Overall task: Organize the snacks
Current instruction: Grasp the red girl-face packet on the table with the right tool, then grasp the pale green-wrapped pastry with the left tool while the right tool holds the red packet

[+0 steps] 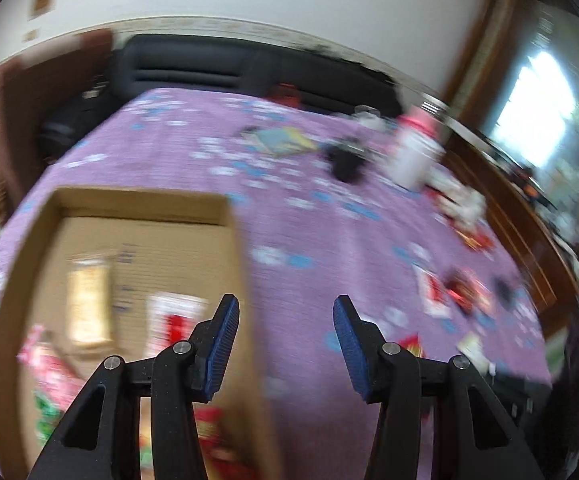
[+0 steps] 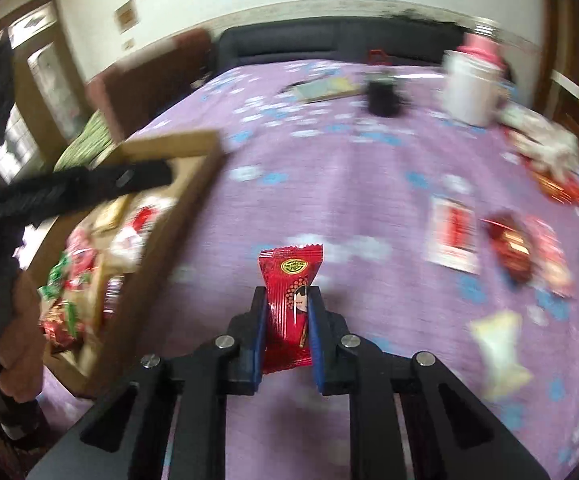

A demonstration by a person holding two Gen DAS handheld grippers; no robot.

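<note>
Between the pads of the right hand-held gripper (image 2: 287, 320) sits a red snack packet (image 2: 289, 300), pinched across its lower half with the crimped top standing free above the fingertips, lifted clear of the purple flowered cloth (image 2: 329, 200) that covers the desk. The jaws are closed firmly on it, so the pick looks done and the step in hand is most likely the carry to the cardboard box (image 2: 193, 184) at the left, where several wrappers already lie.

To do this well, I would keep the squeeze steady, since a slick foil packet can slide out if the grip eases mid-swing. Bring the packet over the box's near wall with enough height that its hanging lower end does not catch the rim, then let go only once it is well inside, over a bare patch of the floor rather than on the heap by the near corner.

The left hand-held gripper (image 1: 285, 344) stands open and empty, hovering just at the box's (image 1: 129, 200) right wall, and its dark finger reaches across the box mouth in the right wrist view. That is the main hazard: the two tools could meet above the opening, so the left one should clear away toward the loose snacks (image 2: 509, 248) on the right of the cloth before the drop. Both views are smeared by motion, so finer wrapper detail cannot be read.
</note>
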